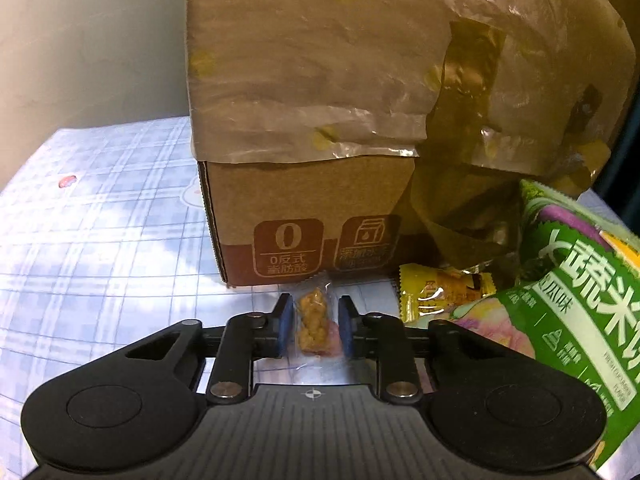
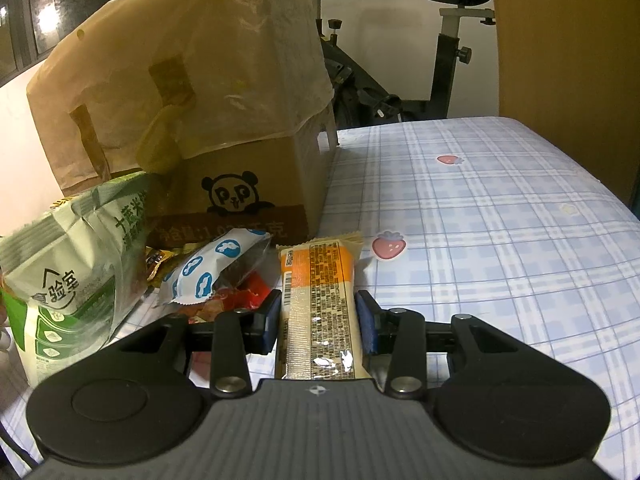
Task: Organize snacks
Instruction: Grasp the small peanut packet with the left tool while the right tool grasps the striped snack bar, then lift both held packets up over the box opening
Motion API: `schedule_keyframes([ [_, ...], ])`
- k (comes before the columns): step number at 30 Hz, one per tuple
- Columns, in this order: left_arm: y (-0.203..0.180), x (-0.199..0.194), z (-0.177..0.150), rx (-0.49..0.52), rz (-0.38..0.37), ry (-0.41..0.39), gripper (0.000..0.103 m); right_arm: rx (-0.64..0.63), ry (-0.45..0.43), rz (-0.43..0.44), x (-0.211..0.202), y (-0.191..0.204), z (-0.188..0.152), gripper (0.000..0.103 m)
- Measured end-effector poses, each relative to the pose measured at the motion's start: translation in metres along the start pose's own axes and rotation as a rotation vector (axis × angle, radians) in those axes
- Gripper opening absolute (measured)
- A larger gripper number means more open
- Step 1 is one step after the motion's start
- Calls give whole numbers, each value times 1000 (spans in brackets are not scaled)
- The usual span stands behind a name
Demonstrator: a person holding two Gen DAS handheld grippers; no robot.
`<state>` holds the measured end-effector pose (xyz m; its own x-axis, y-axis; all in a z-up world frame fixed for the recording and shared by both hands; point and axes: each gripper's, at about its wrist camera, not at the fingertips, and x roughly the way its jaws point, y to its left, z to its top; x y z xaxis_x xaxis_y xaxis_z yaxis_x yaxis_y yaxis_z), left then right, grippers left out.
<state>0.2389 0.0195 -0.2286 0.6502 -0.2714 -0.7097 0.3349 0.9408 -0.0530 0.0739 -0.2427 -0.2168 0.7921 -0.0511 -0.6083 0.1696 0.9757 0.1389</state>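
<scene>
In the left wrist view my left gripper (image 1: 314,326) straddles a small clear-wrapped brown snack (image 1: 315,326) lying on the checked cloth, its blue pads close on both sides with small gaps. A yellow packet (image 1: 444,294) and a big green snack bag (image 1: 580,292) lie to the right. In the right wrist view my right gripper (image 2: 318,320) is shut on a long orange and cream snack bar (image 2: 318,300). A blue-and-white packet (image 2: 212,268), red wrappers (image 2: 244,294) and the green bag (image 2: 76,264) lie to its left.
A cardboard box (image 1: 312,224) draped in a plastic bag stands just behind the snacks; it also shows in the right wrist view (image 2: 248,184). The blue checked tablecloth (image 2: 480,240) stretches right. An exercise bike (image 2: 444,48) stands behind the table.
</scene>
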Motion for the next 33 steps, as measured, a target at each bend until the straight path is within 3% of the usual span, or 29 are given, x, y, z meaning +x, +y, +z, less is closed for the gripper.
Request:
schedule_keyframes([
  [19, 8, -74, -22, -92, 28, -110, 20, 1, 1, 1, 1, 1, 0, 42],
  [33, 19, -101, -14, -131, -11, -146, 20, 45, 16, 2, -2, -2, 3, 41],
])
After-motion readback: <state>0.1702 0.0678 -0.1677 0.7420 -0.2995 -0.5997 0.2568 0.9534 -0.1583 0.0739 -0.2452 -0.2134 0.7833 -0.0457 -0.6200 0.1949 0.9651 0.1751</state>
